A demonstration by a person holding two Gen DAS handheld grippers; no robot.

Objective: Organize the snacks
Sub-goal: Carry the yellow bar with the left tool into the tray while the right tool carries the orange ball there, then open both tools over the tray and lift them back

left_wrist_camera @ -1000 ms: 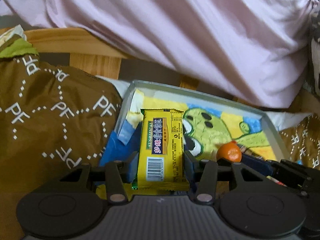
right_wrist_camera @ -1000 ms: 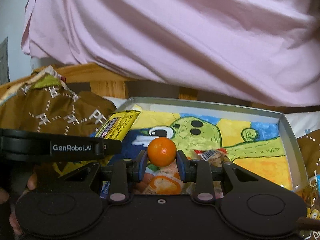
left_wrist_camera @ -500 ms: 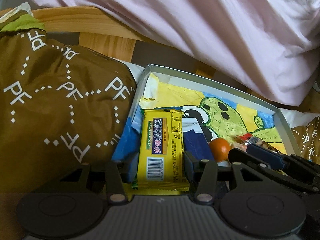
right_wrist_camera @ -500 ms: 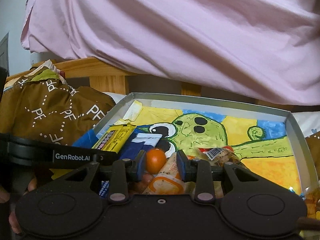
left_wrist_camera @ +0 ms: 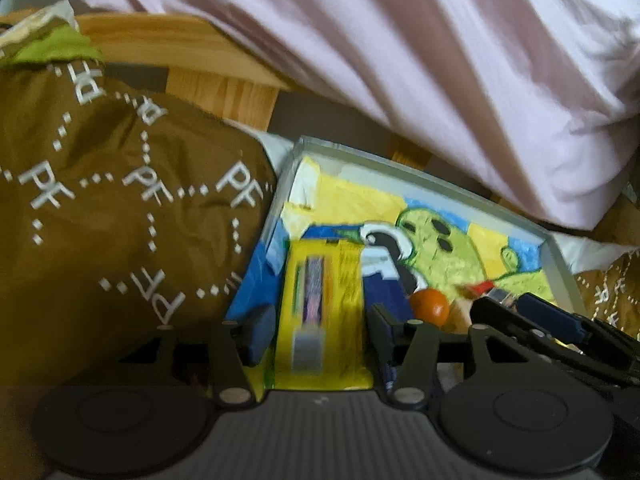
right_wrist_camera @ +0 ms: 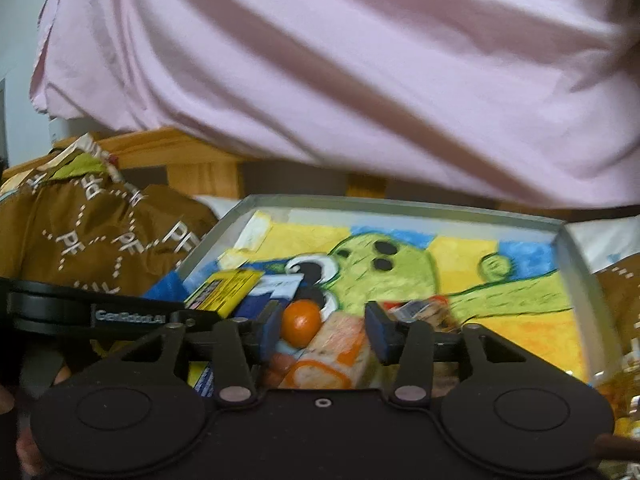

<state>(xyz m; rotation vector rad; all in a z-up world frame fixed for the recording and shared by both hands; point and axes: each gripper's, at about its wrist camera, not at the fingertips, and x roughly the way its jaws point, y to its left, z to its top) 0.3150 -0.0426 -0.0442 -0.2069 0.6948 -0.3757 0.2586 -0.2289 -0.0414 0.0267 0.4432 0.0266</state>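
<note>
A grey-rimmed tray (left_wrist_camera: 400, 164) (right_wrist_camera: 400, 204) with a green cartoon drawing on its floor holds the snacks. My left gripper (left_wrist_camera: 320, 320) hangs low over the tray's left end. Its jaws are opening, and a yellow snack packet (left_wrist_camera: 324, 304) lies lengthwise between them with the pads just off its edges. My right gripper (right_wrist_camera: 324, 324) is also opening. A small orange (right_wrist_camera: 301, 322) rests beside its left finger, with a wide gap to the right finger. The orange (left_wrist_camera: 429, 306) sits on other packets in the tray.
A brown bag (left_wrist_camera: 120, 220) (right_wrist_camera: 100, 232) printed with "PF" presses against the tray's left side. An orange-and-white packet (right_wrist_camera: 332, 344) and a red-ended packet (right_wrist_camera: 420, 308) lie under the right gripper. Behind are a wooden bed frame (left_wrist_camera: 180, 40) and a pink sheet (left_wrist_camera: 400, 60).
Both grippers came down into the tray. The right jaws widened and let go of the orange, which now rests on the packets. The left jaws widened around the yellow packet.
</note>
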